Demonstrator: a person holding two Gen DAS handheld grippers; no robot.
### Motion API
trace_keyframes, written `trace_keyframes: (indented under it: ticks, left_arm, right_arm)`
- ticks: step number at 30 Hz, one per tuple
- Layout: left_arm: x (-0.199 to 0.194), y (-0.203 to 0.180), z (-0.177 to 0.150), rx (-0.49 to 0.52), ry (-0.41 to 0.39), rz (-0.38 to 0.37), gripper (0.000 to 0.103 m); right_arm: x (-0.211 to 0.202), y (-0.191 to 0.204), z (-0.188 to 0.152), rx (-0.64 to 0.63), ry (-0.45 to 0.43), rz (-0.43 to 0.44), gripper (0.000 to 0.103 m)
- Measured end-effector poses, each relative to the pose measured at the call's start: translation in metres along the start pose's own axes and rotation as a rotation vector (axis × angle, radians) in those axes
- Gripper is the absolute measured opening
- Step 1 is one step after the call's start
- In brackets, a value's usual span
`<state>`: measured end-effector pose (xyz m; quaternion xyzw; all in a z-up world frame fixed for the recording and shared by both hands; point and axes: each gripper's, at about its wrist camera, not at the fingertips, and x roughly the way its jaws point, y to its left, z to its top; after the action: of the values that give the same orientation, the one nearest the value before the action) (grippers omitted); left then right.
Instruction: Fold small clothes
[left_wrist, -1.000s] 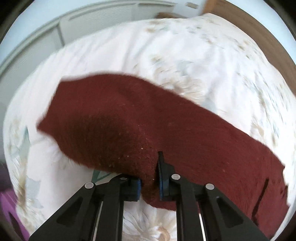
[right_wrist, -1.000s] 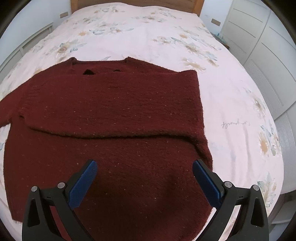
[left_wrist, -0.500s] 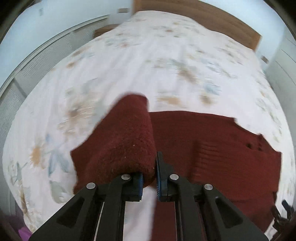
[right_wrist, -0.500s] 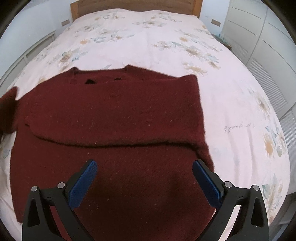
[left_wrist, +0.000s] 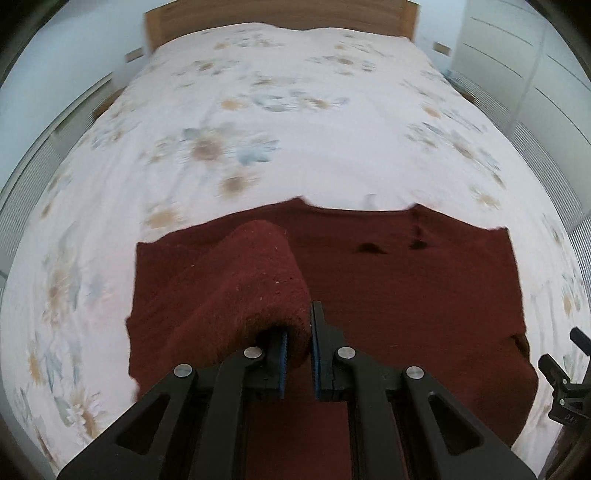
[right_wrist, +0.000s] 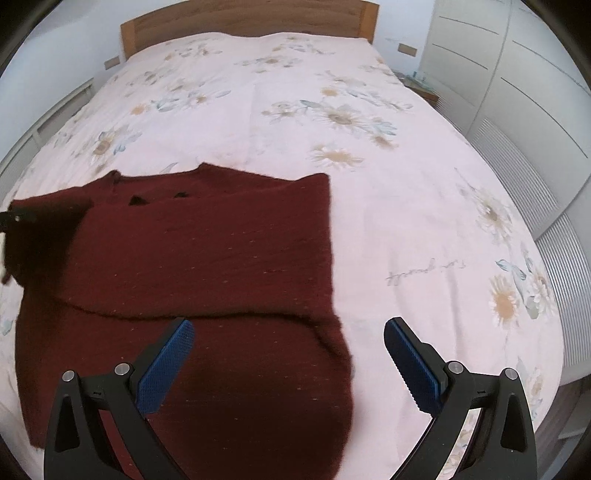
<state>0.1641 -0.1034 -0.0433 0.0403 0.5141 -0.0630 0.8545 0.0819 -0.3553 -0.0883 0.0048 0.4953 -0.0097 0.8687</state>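
A dark red knit sweater (right_wrist: 207, 258) lies flat on the bed, neckline toward the headboard, its right sleeve folded across the chest. My left gripper (left_wrist: 299, 325) is shut on the left sleeve (left_wrist: 255, 280) and holds it lifted over the sweater's body (left_wrist: 406, 295). The lifted sleeve shows at the left edge of the right wrist view (right_wrist: 40, 236). My right gripper (right_wrist: 288, 354) is open and empty, hovering above the sweater's lower right edge.
The bed has a white floral cover (right_wrist: 332, 110) and a wooden headboard (right_wrist: 251, 18). White wardrobe doors (right_wrist: 517, 74) stand on the right. A low white radiator or rail (left_wrist: 44, 155) runs along the left. The right gripper's body shows at the left wrist view's right edge (left_wrist: 565, 384).
My left gripper has swung the held sleeve from out at the side inward over the sweater's body. My right gripper has shifted slightly to the right and stayed open.
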Motion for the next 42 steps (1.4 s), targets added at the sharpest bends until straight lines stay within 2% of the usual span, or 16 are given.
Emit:
trace_keyframes:
  ticks: [3,5,11,18,21,23,25,30,31,34,37,41,42]
  left_arm:
    - [0.008,-0.017,0.003,0.033,0.002,-0.015,0.008]
    - [0.025,-0.028,0.002,0.072,0.024,0.01,0.008]
    - [0.075,-0.03,-0.014,0.068,0.121,-0.006,0.008]
    - [0.094,-0.03,-0.032,0.079,0.176,0.015,0.01]
    - [0.098,-0.025,-0.031,0.046,0.201,-0.014,0.023]
    - [0.097,-0.025,-0.029,0.039,0.209,-0.029,0.051]
    - [0.093,-0.026,-0.028,0.056,0.206,-0.027,0.068]
    - [0.078,-0.025,-0.03,0.092,0.198,-0.064,0.087]
    - [0.075,-0.023,-0.031,0.092,0.195,-0.074,0.095]
    - [0.067,-0.018,-0.042,0.106,0.183,-0.11,0.098]
    - [0.063,-0.005,-0.051,0.113,0.186,-0.106,0.102]
    - [0.052,0.021,-0.061,0.104,0.176,-0.107,0.102]
    - [0.045,0.011,-0.072,0.107,0.174,-0.096,0.102]
  right_arm:
    - [0.001,-0.006,-0.002,0.015,0.003,0.004,0.102]
    - [0.002,-0.007,-0.005,0.019,0.012,0.008,0.102]
    - [0.01,-0.003,-0.015,0.02,0.038,0.024,0.102]
    - [0.017,-0.002,-0.02,0.021,0.061,0.027,0.102]
    - [0.018,-0.003,-0.021,0.026,0.065,0.029,0.102]
    - [0.016,-0.004,-0.022,0.03,0.063,0.032,0.102]
    - [0.016,-0.006,-0.023,0.035,0.061,0.036,0.102]
    - [0.014,-0.009,-0.024,0.048,0.053,0.04,0.102]
    - [0.014,-0.01,-0.026,0.05,0.054,0.042,0.102]
    - [0.016,-0.011,-0.031,0.057,0.065,0.046,0.102]
    - [0.02,-0.011,-0.037,0.06,0.081,0.048,0.102]
    - [0.022,-0.01,-0.041,0.062,0.092,0.047,0.102]
    - [0.023,-0.009,-0.041,0.061,0.095,0.047,0.103]
